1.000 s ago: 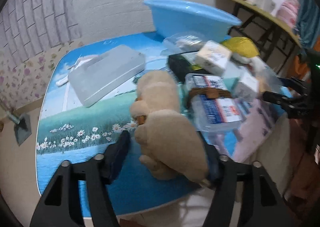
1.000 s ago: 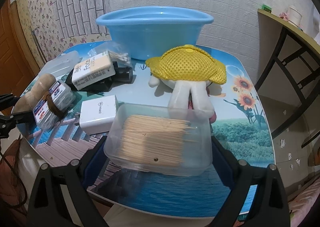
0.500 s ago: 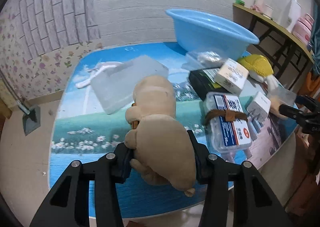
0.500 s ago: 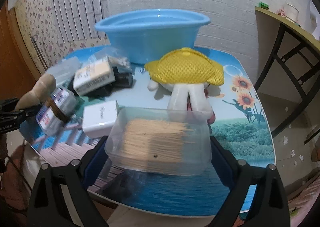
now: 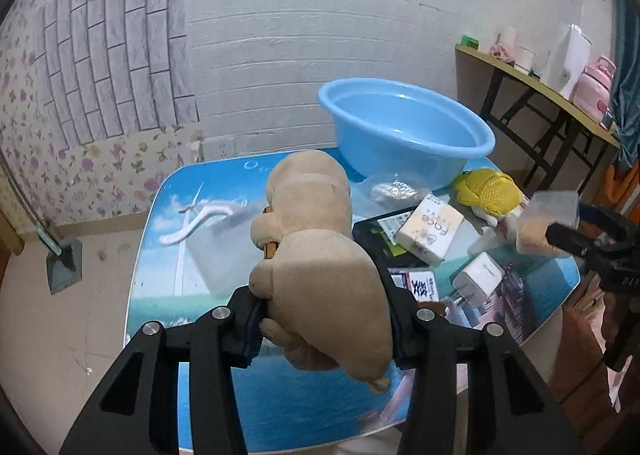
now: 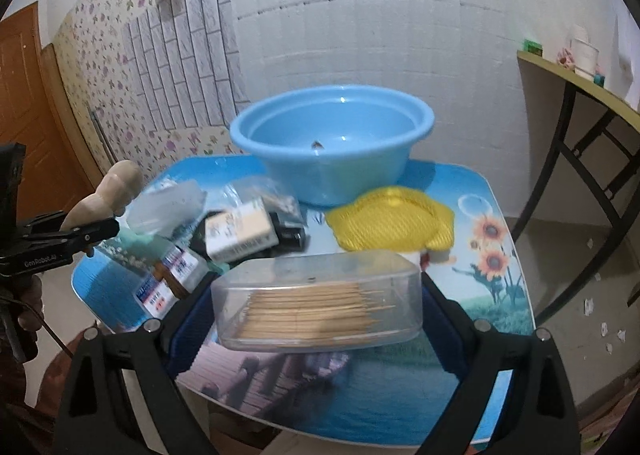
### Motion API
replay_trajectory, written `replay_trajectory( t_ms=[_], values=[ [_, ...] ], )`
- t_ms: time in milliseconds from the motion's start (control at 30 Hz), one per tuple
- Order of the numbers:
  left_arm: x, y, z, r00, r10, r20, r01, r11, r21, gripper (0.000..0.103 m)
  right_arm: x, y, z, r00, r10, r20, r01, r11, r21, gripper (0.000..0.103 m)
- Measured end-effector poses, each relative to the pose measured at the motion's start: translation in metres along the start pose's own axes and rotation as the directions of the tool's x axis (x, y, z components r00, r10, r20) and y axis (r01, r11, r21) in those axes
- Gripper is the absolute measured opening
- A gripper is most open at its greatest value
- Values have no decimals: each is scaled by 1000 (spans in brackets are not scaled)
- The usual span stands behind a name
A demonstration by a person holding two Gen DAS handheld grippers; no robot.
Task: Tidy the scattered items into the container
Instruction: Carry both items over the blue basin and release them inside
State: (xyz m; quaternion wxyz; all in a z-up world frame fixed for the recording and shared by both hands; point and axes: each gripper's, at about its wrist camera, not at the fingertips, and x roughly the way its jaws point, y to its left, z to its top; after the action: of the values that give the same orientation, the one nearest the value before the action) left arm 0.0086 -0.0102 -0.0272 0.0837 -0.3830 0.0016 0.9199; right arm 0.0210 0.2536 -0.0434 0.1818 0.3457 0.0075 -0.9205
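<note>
Left tool (image 5: 324,325) is clamped on the plush toy (image 5: 316,255), lower centre. Right tool (image 6: 316,307) is clamped on the toothpick box (image 6: 316,299). Basin (image 6: 332,143) sits upper centre on the table (image 6: 472,223).

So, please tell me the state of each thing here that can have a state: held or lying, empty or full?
left gripper: shut on plush toy
plush toy: held, off the table
right gripper: shut on toothpick box
toothpick box: lidded, held, part full
blue basin: upright, nearly empty
Face box: lying on the table
white charger: lying on the table
</note>
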Motion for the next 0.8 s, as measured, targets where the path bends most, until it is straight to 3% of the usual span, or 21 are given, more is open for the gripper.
replay_trajectory(
  t_ms=[367, 800],
  values=[
    [2, -21, 49, 999, -34, 43, 33, 999, 26, 47, -7, 6, 49, 993, 51, 106, -50, 999, -15, 94],
    [48, -67, 107, 996, -79, 36, 74, 992, 106, 47, 29, -13, 85, 991, 82, 110, -82, 997, 2, 94]
  ],
)
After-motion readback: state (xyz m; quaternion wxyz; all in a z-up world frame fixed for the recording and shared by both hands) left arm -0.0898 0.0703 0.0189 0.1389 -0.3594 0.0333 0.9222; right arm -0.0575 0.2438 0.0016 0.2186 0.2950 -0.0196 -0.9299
